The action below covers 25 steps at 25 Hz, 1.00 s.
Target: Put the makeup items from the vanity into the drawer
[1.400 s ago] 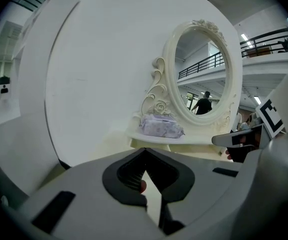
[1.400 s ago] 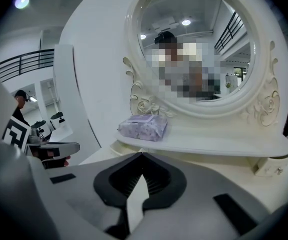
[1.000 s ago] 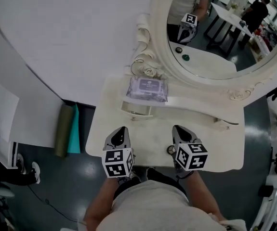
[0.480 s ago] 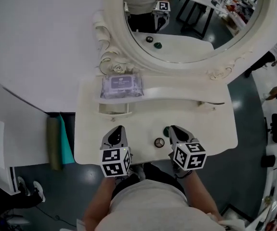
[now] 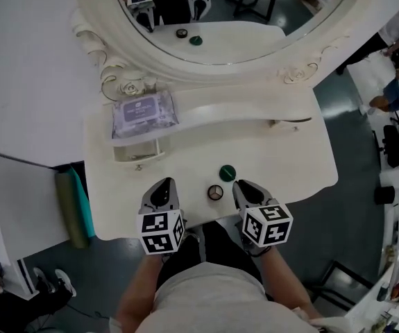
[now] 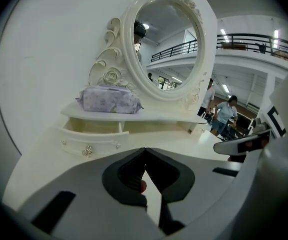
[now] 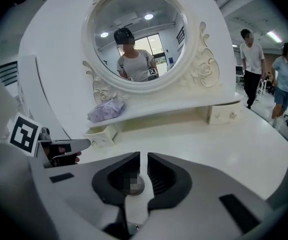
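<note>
Grey T-shirt, marker-cubed grippers

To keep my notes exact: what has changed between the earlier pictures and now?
The head view swung, so the vanity sits further left. The right gripper now lies clear of the green compact, hidden a second ago; its jaws have just been opening slightly, nothing between them. Nothing was grasped. The round compact, wipes pack and open drawer kept their places.

Overhead and both low gripper views share the vanity.
</note>
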Available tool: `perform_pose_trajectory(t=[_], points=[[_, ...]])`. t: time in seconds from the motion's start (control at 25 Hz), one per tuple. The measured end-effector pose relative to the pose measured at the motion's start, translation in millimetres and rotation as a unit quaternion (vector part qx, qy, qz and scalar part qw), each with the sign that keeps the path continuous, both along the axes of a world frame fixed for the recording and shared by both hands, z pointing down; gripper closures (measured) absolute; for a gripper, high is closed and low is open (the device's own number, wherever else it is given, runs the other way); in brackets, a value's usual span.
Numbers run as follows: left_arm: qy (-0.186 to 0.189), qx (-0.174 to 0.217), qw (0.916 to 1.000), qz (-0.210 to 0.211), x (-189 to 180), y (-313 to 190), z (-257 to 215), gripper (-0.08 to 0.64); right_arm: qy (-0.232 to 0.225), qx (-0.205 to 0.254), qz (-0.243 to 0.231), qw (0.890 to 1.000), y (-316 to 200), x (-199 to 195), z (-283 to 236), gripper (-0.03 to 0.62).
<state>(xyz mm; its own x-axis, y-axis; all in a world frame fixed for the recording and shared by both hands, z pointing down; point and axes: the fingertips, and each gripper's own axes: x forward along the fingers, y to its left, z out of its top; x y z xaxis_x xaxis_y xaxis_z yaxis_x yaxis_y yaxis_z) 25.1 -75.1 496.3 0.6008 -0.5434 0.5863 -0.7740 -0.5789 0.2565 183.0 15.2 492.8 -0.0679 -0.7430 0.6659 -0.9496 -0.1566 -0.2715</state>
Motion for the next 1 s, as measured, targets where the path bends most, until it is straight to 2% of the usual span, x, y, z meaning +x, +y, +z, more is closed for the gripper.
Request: perform_pose_trajectory(t=[0.32,0.56,0.8,1.0], points=[[-0.020,-0.022,0.9995,0.006,2,4,31,0.555,-0.029,-0.034,-0.020,0.999,15,-21,41,0.460],[-0.029,-0.029,0.9991,0.010,3,6,46,0.555,-0.037,-0.049,-0.044,0.997,17,-34,64,0.427],[-0.034,-0.038,0.9986,0.010,-1,8,58,0.555,-0.024,-0.060,-0.078,0.995,14,-49,77,0.376],[-0.038,-0.042,0.9983,0.011,-4,8,62,0.555,0.011,-0.078,-0.108,0.991,11,-57,87,0.355]])
